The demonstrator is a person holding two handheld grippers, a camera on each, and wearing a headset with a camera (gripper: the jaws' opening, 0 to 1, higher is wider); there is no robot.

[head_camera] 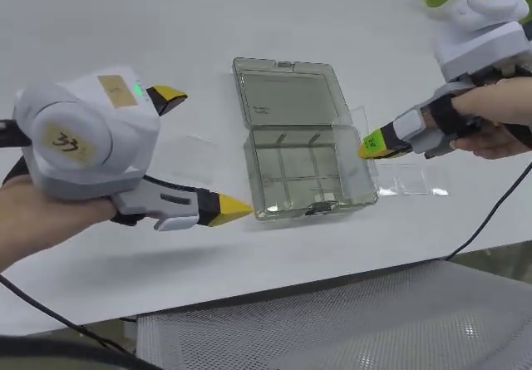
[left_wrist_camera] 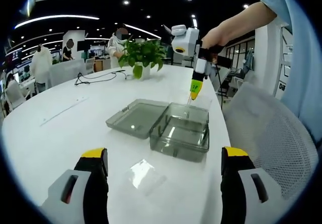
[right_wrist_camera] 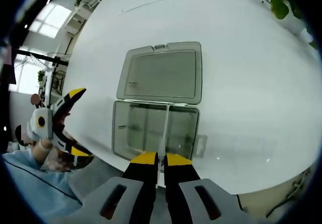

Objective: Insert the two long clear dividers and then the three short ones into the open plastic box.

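The open grey plastic box (head_camera: 309, 175) lies mid-table, its lid (head_camera: 287, 96) flat behind it and clear dividers standing inside. My right gripper (head_camera: 371, 145) hovers over the box's right edge, shut on a clear divider (right_wrist_camera: 162, 146) that I see edge-on above the box (right_wrist_camera: 123, 128). My left gripper (head_camera: 204, 152) is open to the left of the box, with nothing between its jaws. A flat clear divider (left_wrist_camera: 143, 173) lies on the table just ahead of the left gripper (left_wrist_camera: 163, 153). Short clear dividers (head_camera: 411, 183) lie to the right of the box.
A white mesh chair (head_camera: 332, 320) stands against the table's near edge. A cable (head_camera: 490, 212) hangs off the table at the right. A potted plant (left_wrist_camera: 143, 53) stands at the far side of the table, and people stand in the background.
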